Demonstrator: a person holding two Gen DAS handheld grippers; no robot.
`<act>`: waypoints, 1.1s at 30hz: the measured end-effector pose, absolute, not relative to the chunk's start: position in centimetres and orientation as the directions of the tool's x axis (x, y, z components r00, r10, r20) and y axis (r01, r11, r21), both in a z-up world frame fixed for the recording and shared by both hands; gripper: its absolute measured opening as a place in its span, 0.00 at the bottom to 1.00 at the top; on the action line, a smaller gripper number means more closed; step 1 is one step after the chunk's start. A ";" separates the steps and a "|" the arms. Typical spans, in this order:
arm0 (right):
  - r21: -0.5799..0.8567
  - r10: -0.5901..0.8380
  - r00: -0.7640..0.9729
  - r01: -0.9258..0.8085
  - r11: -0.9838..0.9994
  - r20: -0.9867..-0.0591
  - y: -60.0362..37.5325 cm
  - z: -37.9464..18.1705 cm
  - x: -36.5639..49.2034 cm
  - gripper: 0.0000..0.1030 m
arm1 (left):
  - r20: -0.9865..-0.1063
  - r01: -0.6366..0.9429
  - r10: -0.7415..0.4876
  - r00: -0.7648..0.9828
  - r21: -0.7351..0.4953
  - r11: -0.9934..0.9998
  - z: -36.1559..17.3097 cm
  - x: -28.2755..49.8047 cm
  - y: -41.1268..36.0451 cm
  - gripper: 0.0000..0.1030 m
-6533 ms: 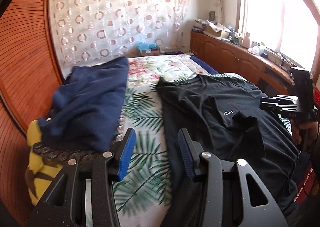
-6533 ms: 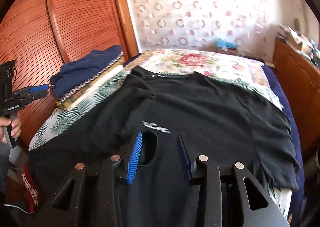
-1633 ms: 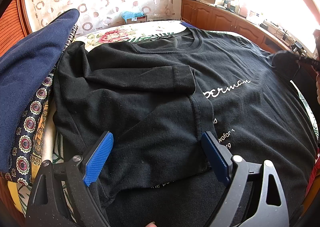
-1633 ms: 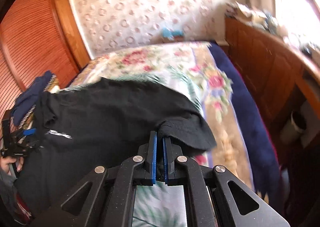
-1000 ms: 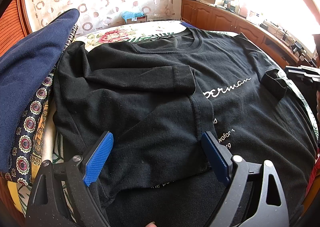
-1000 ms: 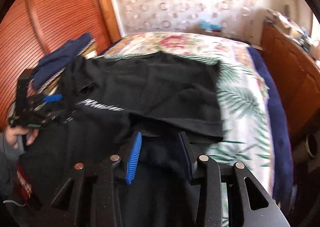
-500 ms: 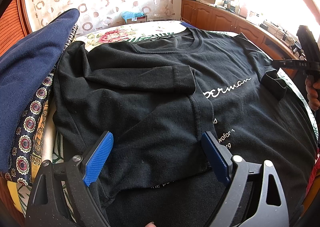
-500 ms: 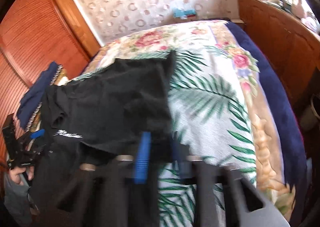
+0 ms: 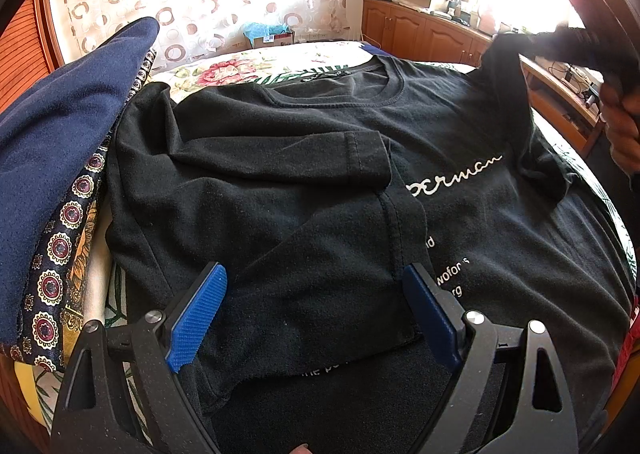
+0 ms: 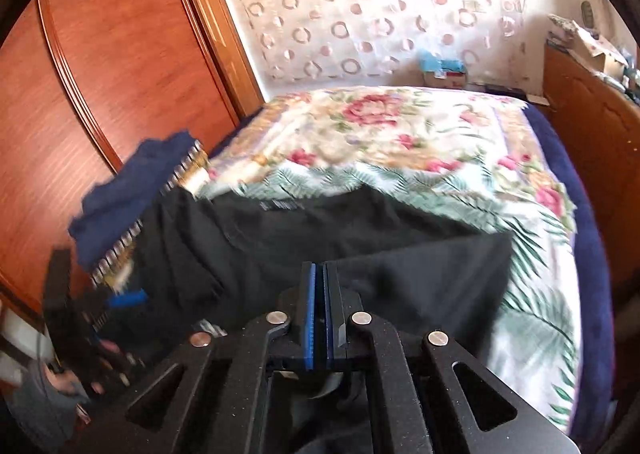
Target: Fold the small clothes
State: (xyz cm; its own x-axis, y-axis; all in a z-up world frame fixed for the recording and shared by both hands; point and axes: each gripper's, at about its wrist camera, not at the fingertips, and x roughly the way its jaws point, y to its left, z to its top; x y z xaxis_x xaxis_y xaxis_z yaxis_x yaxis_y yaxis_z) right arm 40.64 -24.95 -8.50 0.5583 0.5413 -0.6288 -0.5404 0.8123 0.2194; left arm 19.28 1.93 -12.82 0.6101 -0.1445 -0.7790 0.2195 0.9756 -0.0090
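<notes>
Fingers: right gripper (image 10: pixel 319 314) pinches the shirt (image 9: pixel 280 182) sleeve, apparently; left gripper (image 9: pixel 316 318) spread, empty. Fabric is light, limp, non-slip; grip at hems.

Right claw (image 10: pixel 319 294) pinches black shirt (image 10: pixel 400 250), apparently its sleeve, above floral bedspread (image 10: pixel 400 134).

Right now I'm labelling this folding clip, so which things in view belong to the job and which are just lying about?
Part of the job:
- black T-shirt, one sleeve already folded in
- right gripper, shut on the T-shirt's other sleeve
- left gripper, open over the shirt

Just lying about:
- navy garment
- patterned cloth under it
- floral bedspread
- wooden cabinets
</notes>
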 end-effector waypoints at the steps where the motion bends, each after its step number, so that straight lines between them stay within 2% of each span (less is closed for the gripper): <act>1: 0.224 0.548 0.559 -0.544 0.809 -0.622 -24.4 -8.4 41.1 0.03 | -0.779 0.219 -0.145 0.610 -0.009 0.976 -12.8 19.3 1.9 0.87; 2: 0.220 0.545 0.560 -0.543 0.810 -0.623 -23.9 -8.5 41.4 0.05 | -0.779 0.219 -0.145 0.610 -0.009 0.976 -12.8 19.3 1.9 0.87; 4: 0.209 0.531 0.556 -0.539 0.816 -0.640 -23.4 -8.9 42.1 0.24 | -0.779 0.219 -0.144 0.610 -0.009 0.976 -12.8 19.3 1.9 0.87; 10: 0.131 0.458 0.605 -0.504 0.854 -0.651 -25.5 -9.9 41.5 0.40 | -0.779 0.219 -0.144 0.610 -0.009 0.976 -12.9 19.3 1.9 0.87; 20: 0.040 0.268 0.621 -0.356 0.934 -0.737 -28.7 -16.0 41.7 0.42 | -0.779 0.219 -0.144 0.610 -0.009 0.976 -12.9 19.3 1.9 0.87; 28: -0.005 0.237 0.638 -0.352 0.936 -0.732 -27.8 -17.2 41.4 0.42 | -0.779 0.195 -0.127 0.614 -0.007 0.981 -12.6 19.3 2.3 0.87; 33: -0.007 0.248 0.662 -0.358 0.934 -0.708 -28.1 -17.2 40.6 0.42 | -0.733 0.187 -0.162 0.660 -0.048 0.981 -9.7 19.4 3.1 0.85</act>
